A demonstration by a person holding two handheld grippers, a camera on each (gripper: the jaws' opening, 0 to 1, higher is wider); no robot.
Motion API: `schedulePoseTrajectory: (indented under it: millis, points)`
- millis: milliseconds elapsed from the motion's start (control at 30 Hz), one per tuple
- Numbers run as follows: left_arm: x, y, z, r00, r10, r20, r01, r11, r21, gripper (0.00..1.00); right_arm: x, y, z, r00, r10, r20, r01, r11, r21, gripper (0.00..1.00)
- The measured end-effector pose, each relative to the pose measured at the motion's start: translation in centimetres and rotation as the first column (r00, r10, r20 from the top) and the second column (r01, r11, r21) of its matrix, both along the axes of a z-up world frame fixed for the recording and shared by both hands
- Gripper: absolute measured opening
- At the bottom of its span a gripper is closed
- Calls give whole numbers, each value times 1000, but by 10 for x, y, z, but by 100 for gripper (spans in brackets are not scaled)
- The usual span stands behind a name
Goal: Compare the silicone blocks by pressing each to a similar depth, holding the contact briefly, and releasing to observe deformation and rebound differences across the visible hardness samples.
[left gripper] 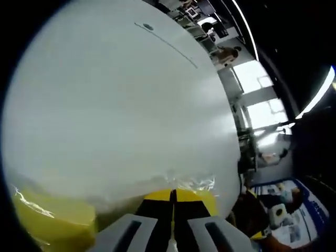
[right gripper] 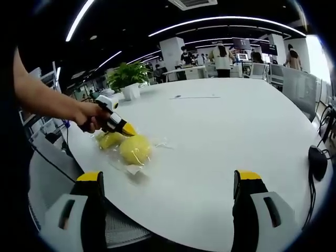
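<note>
Two yellow silicone blocks in clear plastic wrap sit side by side on the white table, near its left edge in the right gripper view. The left gripper, held in a person's hand, has its jaws closed together, tip down on the far block. The right gripper hangs well back with its jaws wide apart, holding nothing.

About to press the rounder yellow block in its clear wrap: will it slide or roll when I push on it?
The yellow block looks domed, so an off-centre push might rock it. Its clear wrap lies loose on the smooth white table, so it could skid. The left gripper, fingers together, sits at the smaller block beside it.
</note>
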State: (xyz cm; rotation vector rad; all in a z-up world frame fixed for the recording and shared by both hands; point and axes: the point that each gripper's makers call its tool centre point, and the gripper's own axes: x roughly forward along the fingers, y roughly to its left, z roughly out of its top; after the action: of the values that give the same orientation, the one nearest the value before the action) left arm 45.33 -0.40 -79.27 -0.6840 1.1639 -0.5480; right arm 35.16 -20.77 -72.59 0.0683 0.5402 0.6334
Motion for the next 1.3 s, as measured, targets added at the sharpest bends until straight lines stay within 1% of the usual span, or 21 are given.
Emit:
schedulePoseTrajectory:
  millis: [100, 167, 200, 233, 267, 300, 333, 367, 400, 433, 500, 600, 667, 733, 833, 867, 933, 967, 1133, 1267, 1300]
  points:
    - [-1, 0, 3, 1000, 11, -13, -12, 1000, -21, 0, 1, 1, 1, 1000, 4, 1, -4, 1000, 0, 96]
    - [-1, -1, 5, 1000, 3, -5, -3, 1000, -28, 0, 1, 1, 2, 1000, 6, 1, -6, 1000, -1, 96]
    - [-2, -3, 8, 1000, -5, 2, 6, 999, -43, 0, 1, 1, 2, 1000, 5, 2, -5, 1000, -2, 96]
    - [-5, -8, 13, 999, -38, 15, 39, 996, -77, 0, 1, 0, 2, 1000, 5, 3, -5, 1000, -3, 96]
    - [-6, -8, 12, 998, -51, 25, 53, 997, -55, 0, 2, 0, 2, 1000, 4, 2, -4, 1000, -3, 96]
    - [-5, -2, 8, 990, -94, 102, 90, 995, 45, 0, 2, 0, 2, 1000, 4, 1, -4, 1000, -2, 96]
    - [1, -5, 11, 978, -109, 175, 102, 993, 51, 0, 2, 0, 2, 1000, 4, 2, -4, 1000, -2, 96]
    - [-3, -8, 14, 984, -96, 153, 96, 995, 11, 0, 2, 0, 3, 1000, 3, 3, -3, 1000, -2, 96]
    - [-4, -7, 13, 989, -80, 127, 80, 997, 1, 0, 2, 1, 4, 1000, 4, 4, -4, 1000, -1, 96]
    - [-6, -8, 13, 989, -86, 124, 86, 996, 6, 0, 2, 1, 4, 1000, 4, 4, -4, 1000, 1, 96]
    - [-7, -9, 15, 976, -132, 171, 129, 991, 24, 0, 2, 3, 4, 1000, 8, 7, -8, 1000, 0, 96]
    - [-8, -12, 22, 976, -128, 175, 129, 992, 8, 0, 1, 4, 5, 1000, 8, 6, -8, 1000, 1, 96]
    - [-7, -15, 26, 982, -108, 157, 113, 993, -20, 0, 1, 4, 4, 1000, 8, 7, -8, 1000, 2, 96]
    - [-7, -17, 30, 978, -111, 176, 117, 993, -27, 0, 0, 4, 4, 1000, 9, 7, -9, 1000, 3, 96]
    - [-7, -20, 35, 978, -106, 181, 116, 992, -46, 0, 0, 5, 5, 1000, 10, 9, -10, 1000, 3, 96]
    - [-8, -23, 40, 975, -110, 192, 124, 990, -63, 0, 0, 4, 5, 1000, 10, 10, -10, 1000, 3, 96]
    - [-10, -24, 47, 965, -126, 229, 142, 988, -54, 0, -1, 4, 5, 1000, 12, 11, -12, 1000, 2, 96]
    - [-10, -24, 48, 966, -126, 226, 142, 988, -56, 0, -1, 4, 5, 1000, 12, 12, -12, 1000, 1, 96]
    - [-11, -26, 58, 948, -153, 280, 178, 982, -67, 0, -2, 4, 5, 1000, 15, 12, -15, 1000, 0, 96]
    - [-12, -29, 66, 926, -184, 331, 208, 977, -39, 0, -2, 5, 4, 1000, 19, 12, -19, 1000, 0, 96]
    - [-11, -29, 69, 916, -196, 350, 218, 976, -26, 0, -2, 6, 4, 1000, 21, 12, -21, 1000, 0, 96]
